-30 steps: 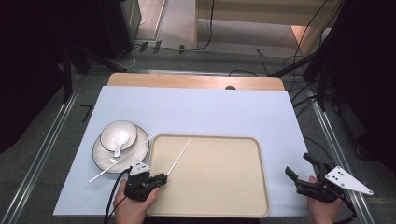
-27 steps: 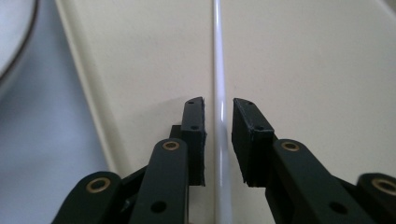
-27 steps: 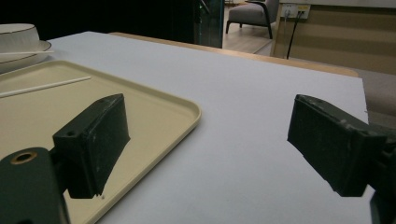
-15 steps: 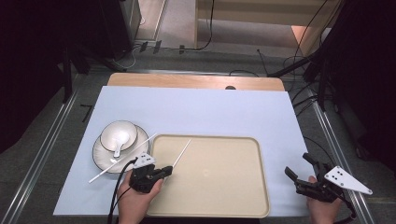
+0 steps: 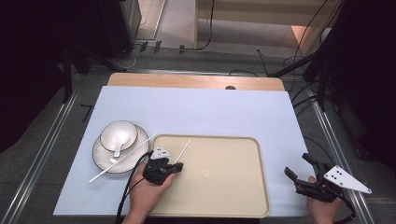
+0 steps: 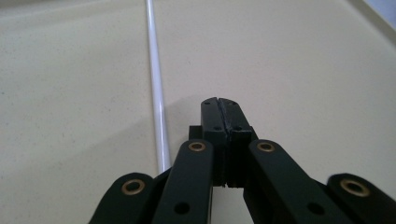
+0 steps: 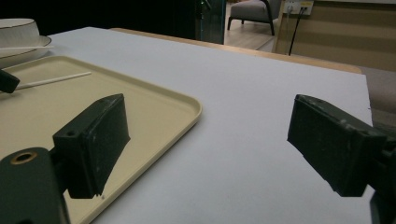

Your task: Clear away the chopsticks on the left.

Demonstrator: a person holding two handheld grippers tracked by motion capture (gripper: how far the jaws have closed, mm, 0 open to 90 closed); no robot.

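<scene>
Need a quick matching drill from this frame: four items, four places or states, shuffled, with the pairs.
Things:
1. left gripper
2. right gripper
3. white stick
4. bowl

Places or states:
A. on the plate, a spoon in it
B. jaws wide apart, over the mat right of the tray
C. jaws shut with nothing between them
D. lying in the tray, just beside closed jaws

Pairs: 1-C, 2-B, 3-D, 4-A
</scene>
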